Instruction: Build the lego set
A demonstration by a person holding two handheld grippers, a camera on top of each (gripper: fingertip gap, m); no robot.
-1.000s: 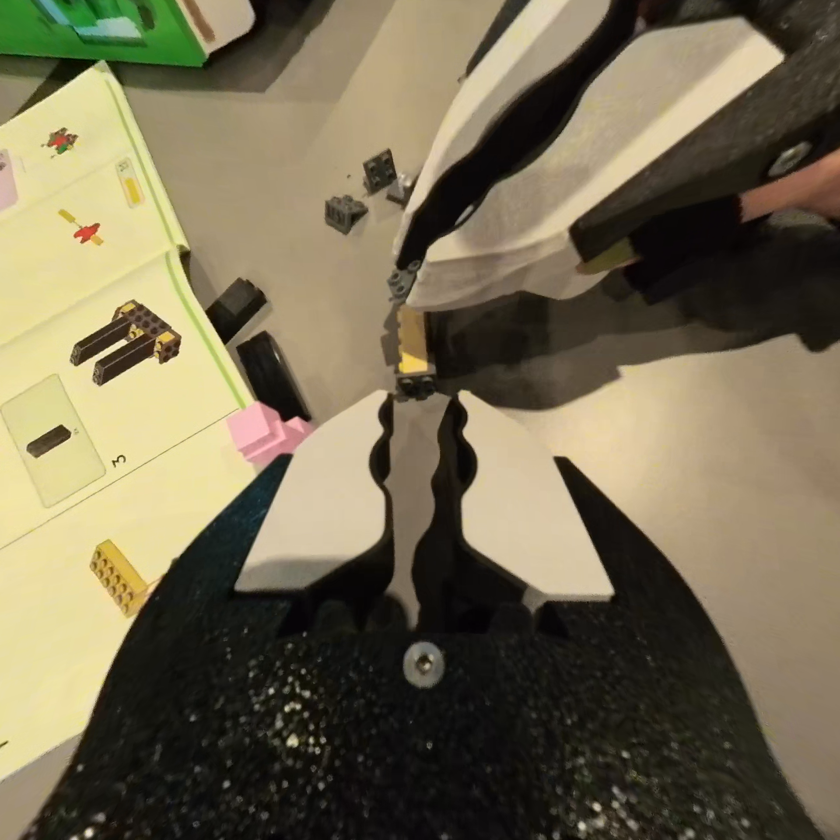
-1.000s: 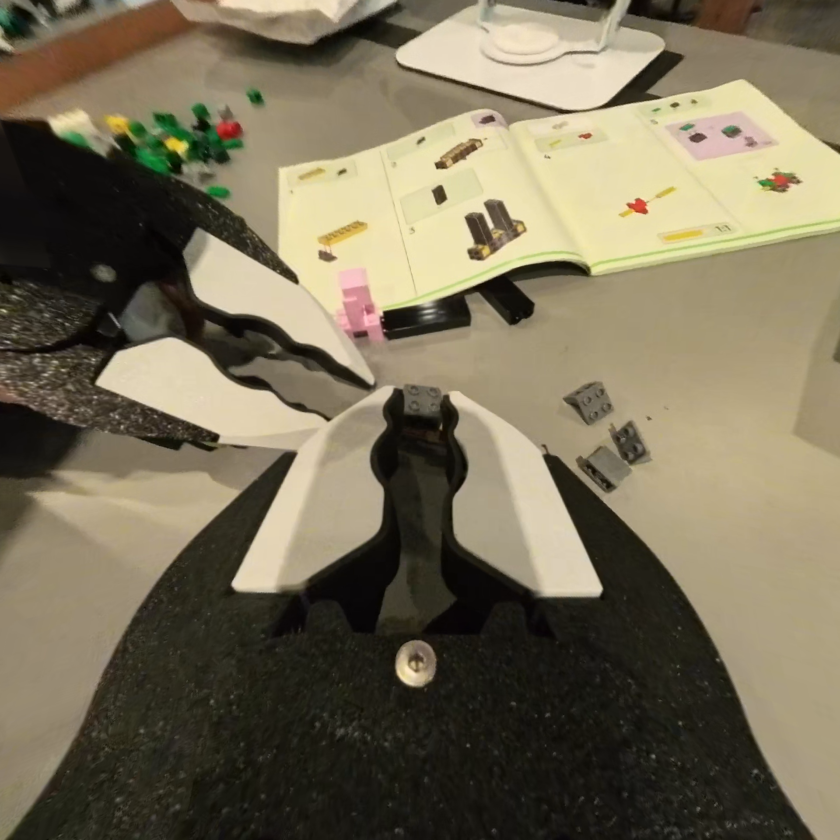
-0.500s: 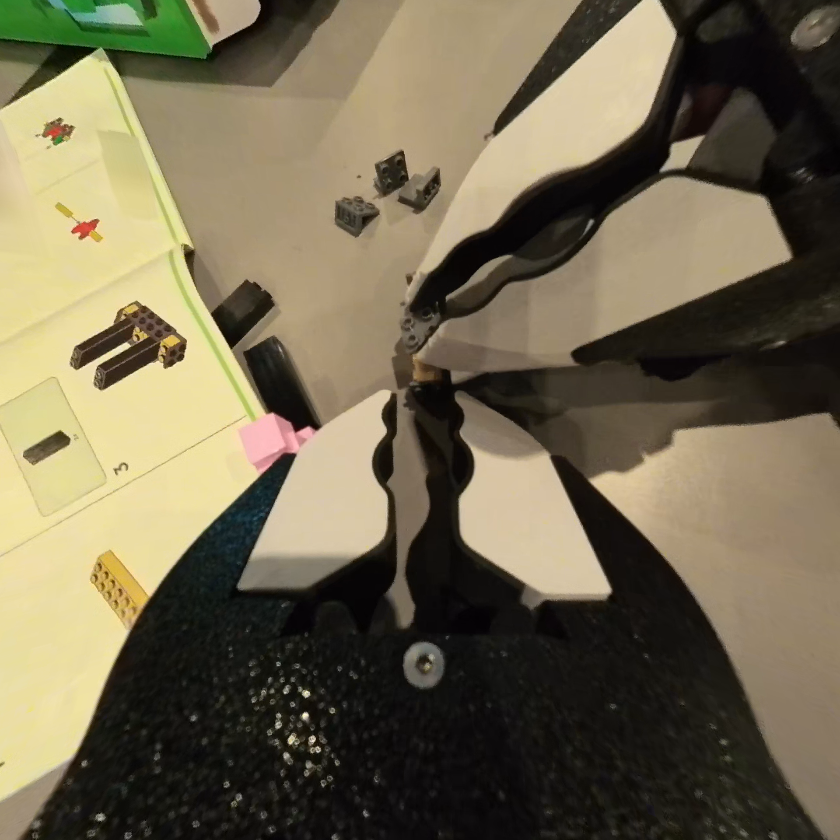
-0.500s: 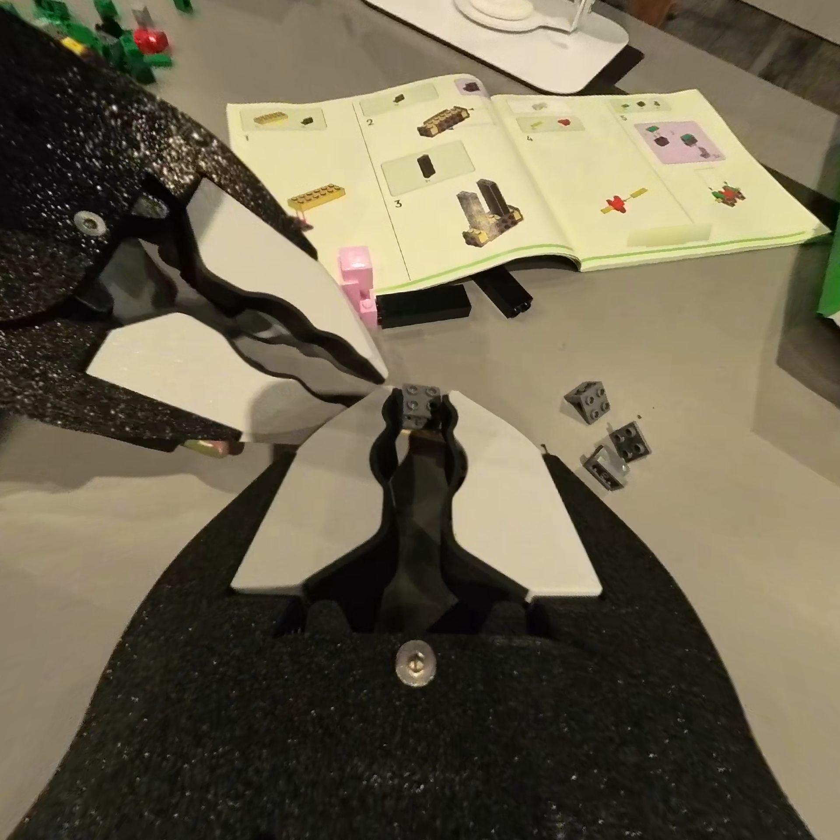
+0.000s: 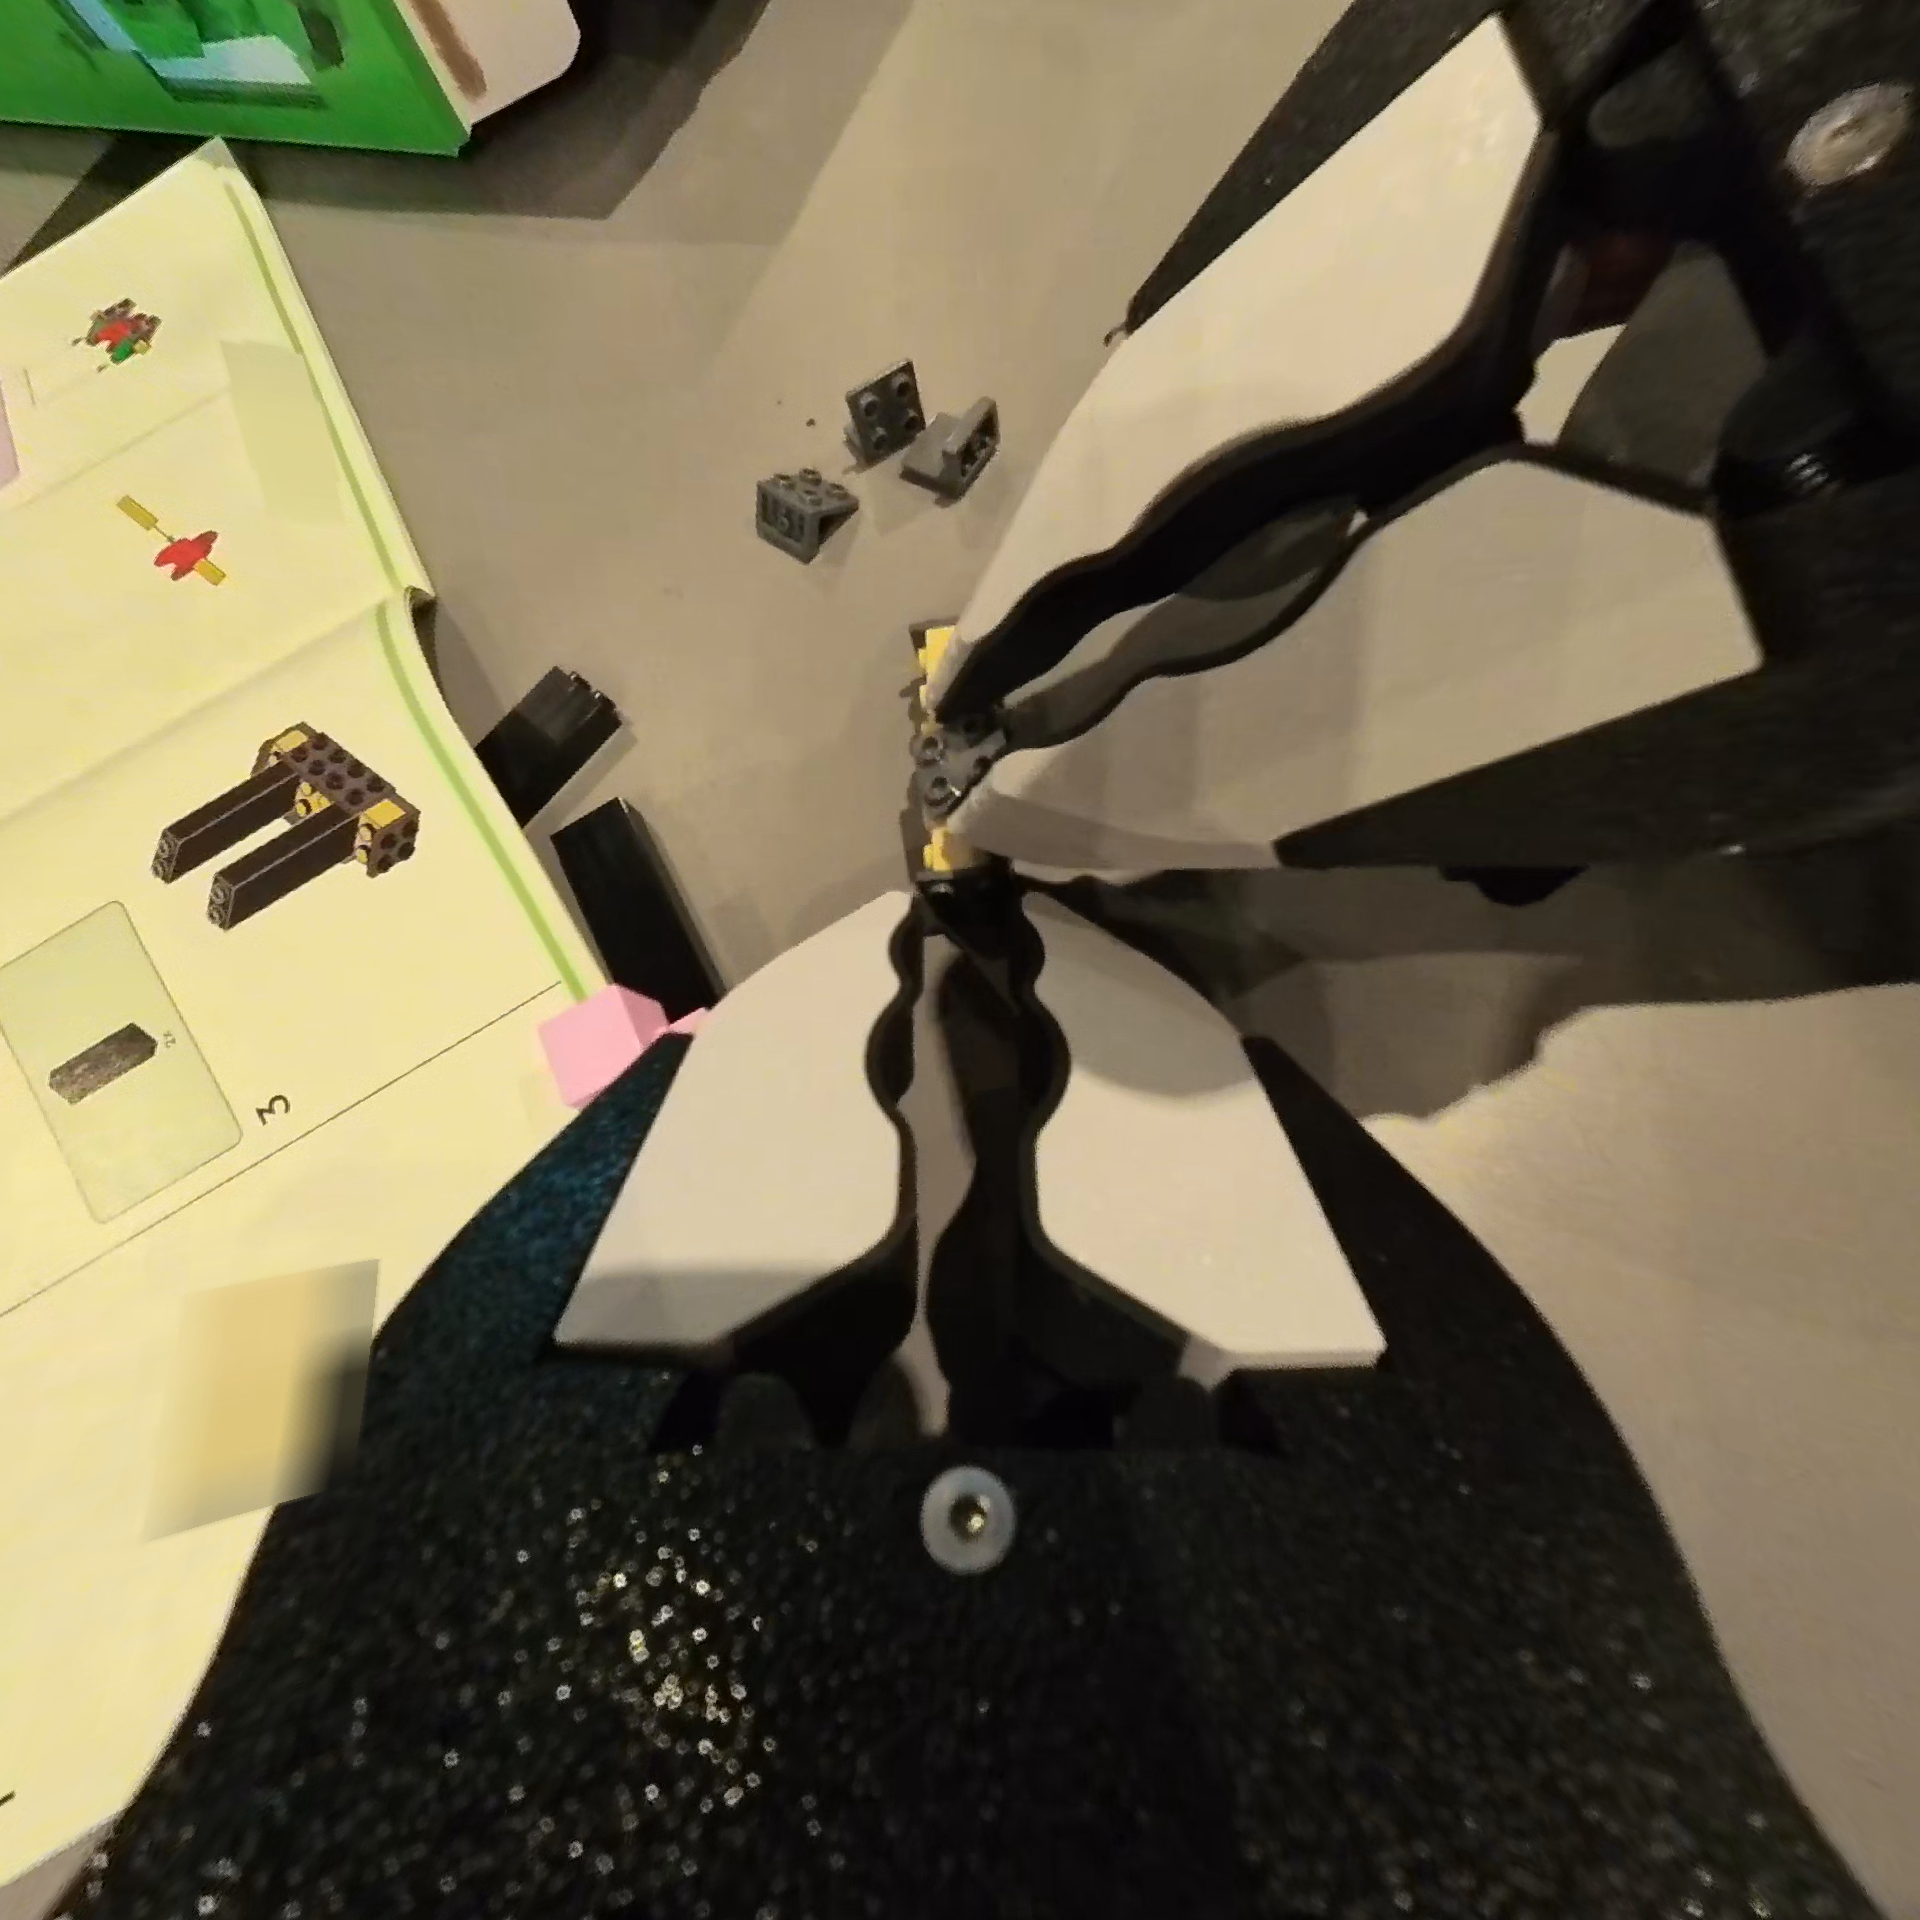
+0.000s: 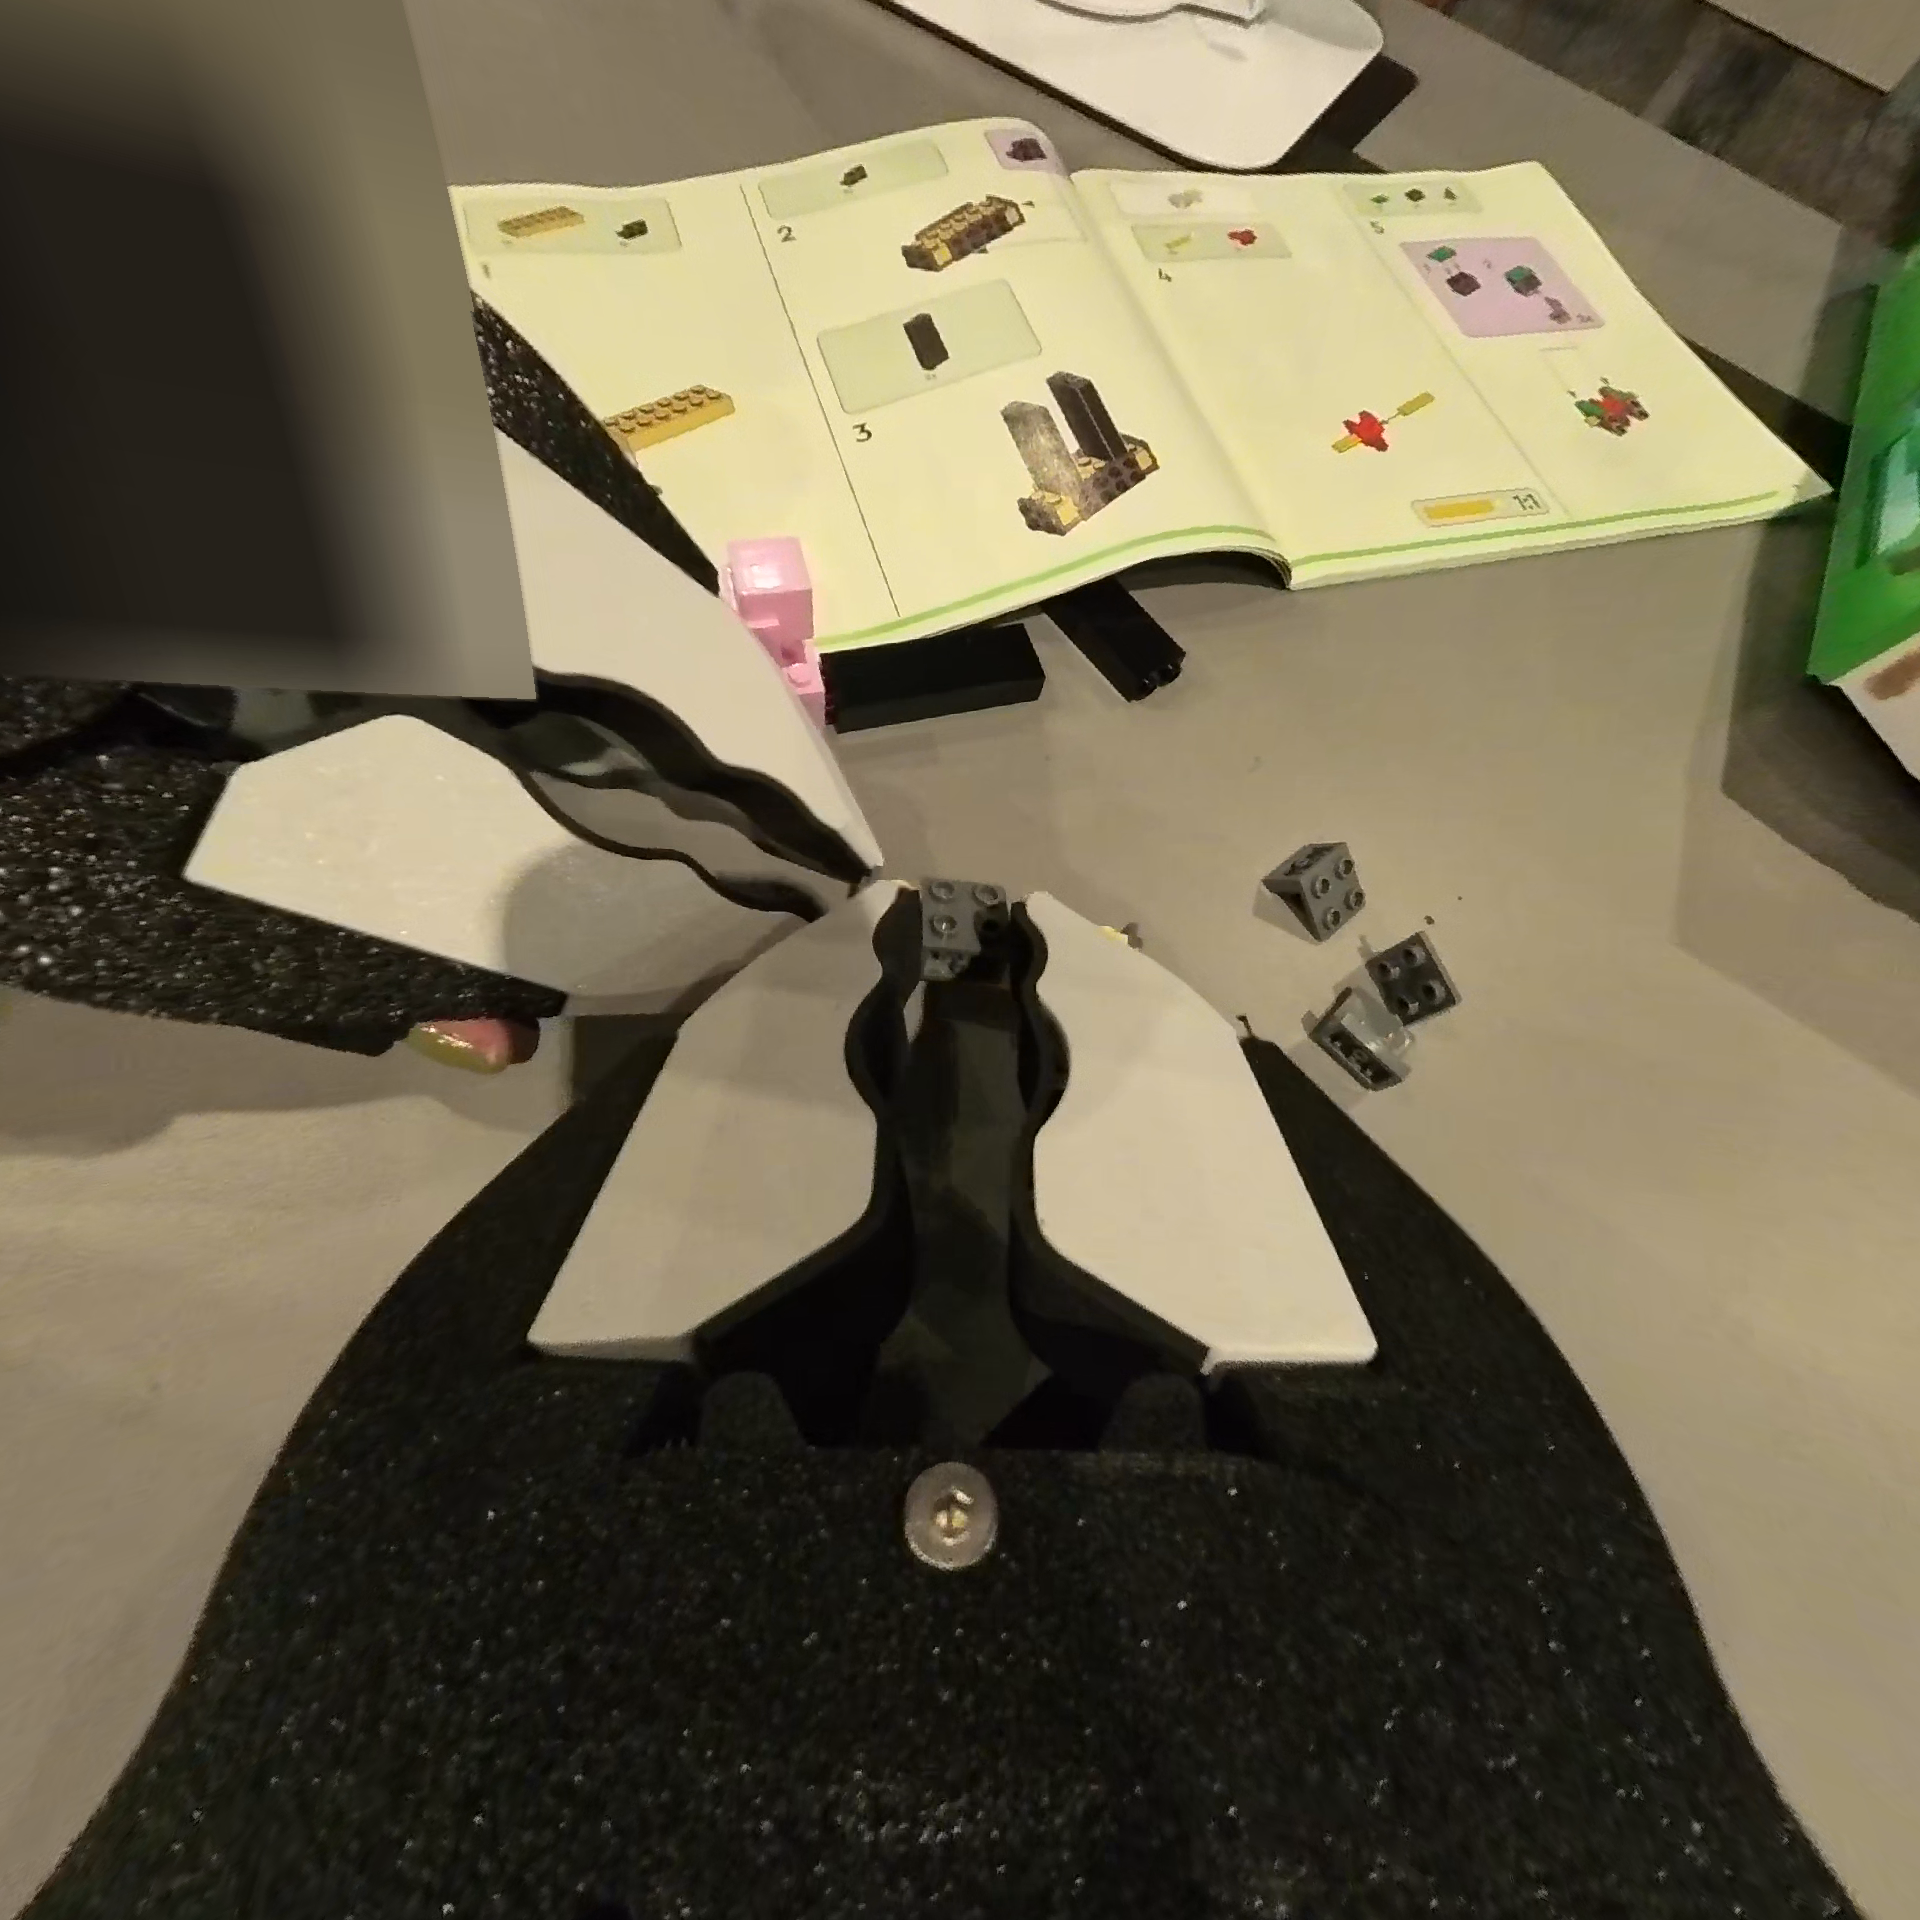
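Left wrist view: the left gripper (image 5: 971, 899) has its fingers closed on one end of a yellow plate (image 5: 940, 852), which carries a dark piece at the grip. One second ago the right gripper (image 5: 961, 774) stood clear above this plate; it has since come down, and its grey bracket (image 5: 951, 758) now lies against the plate's face. Whether the studs are seated cannot be told. Three loose grey brackets (image 5: 878, 457) lie on the bench (image 5: 1558, 1299) farther out, and two black bricks (image 5: 623, 899) and a pink brick (image 5: 597, 1044) lie at the near edge of the instruction booklet (image 5: 187, 727). The green box (image 5: 218, 62) occupies the far left corner.

Right wrist view: the right gripper (image 6: 961, 914) has its fingers closed on the grey bracket (image 6: 956, 925), studs facing the camera. The left gripper (image 6: 868, 878) meets it tip to tip from the left. The change indicates that the bracket-to-plate joint is being made; a firm, square press is probably required.
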